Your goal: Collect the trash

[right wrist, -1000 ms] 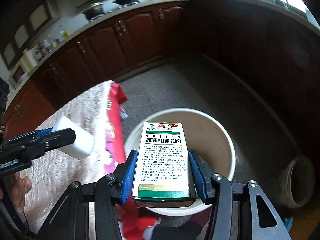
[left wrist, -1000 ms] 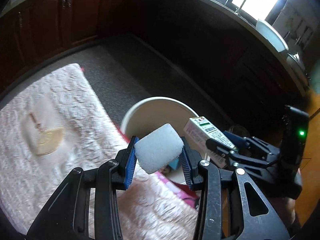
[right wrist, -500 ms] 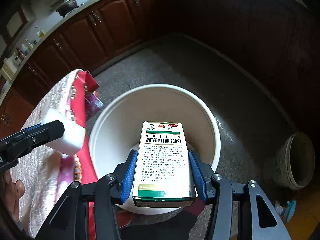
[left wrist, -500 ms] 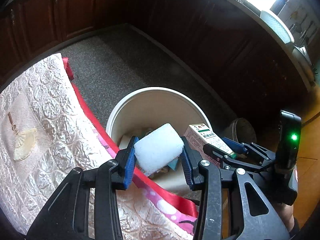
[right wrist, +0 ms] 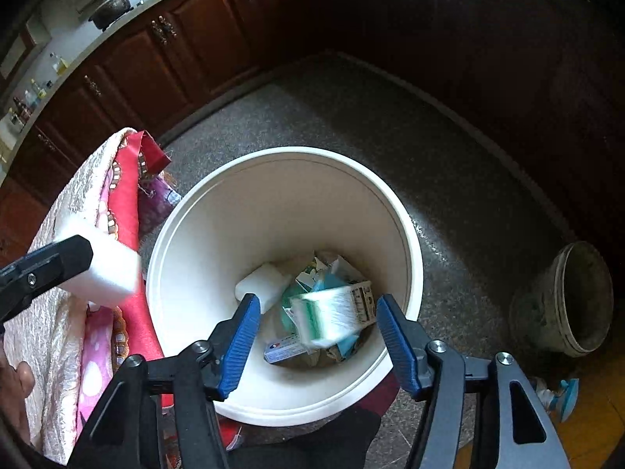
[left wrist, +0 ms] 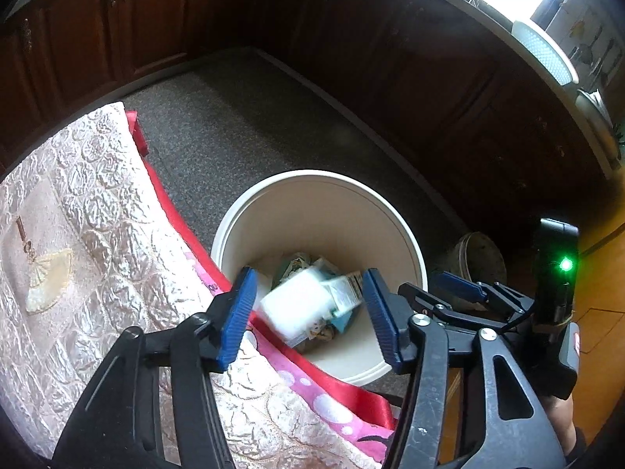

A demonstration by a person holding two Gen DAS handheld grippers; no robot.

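1. Left wrist view: left gripper (left wrist: pixel 308 312) spread over the round white plastic bin (left wrist: pixel 250 211), jaws just opened; white foam block (left wrist: pixel 295 306) blurred between the pads, touching neither.
2. Right wrist view: right gripper (right wrist: pixel 316 342) likewise just opened, green-and-white medicine carton (right wrist: pixel 336 314) falling loose toward the litter below.
3. Best held over the bin's middle, jaws wide, clear of the near rim and the pink quilted cloth (left wrist: pixel 97 234).
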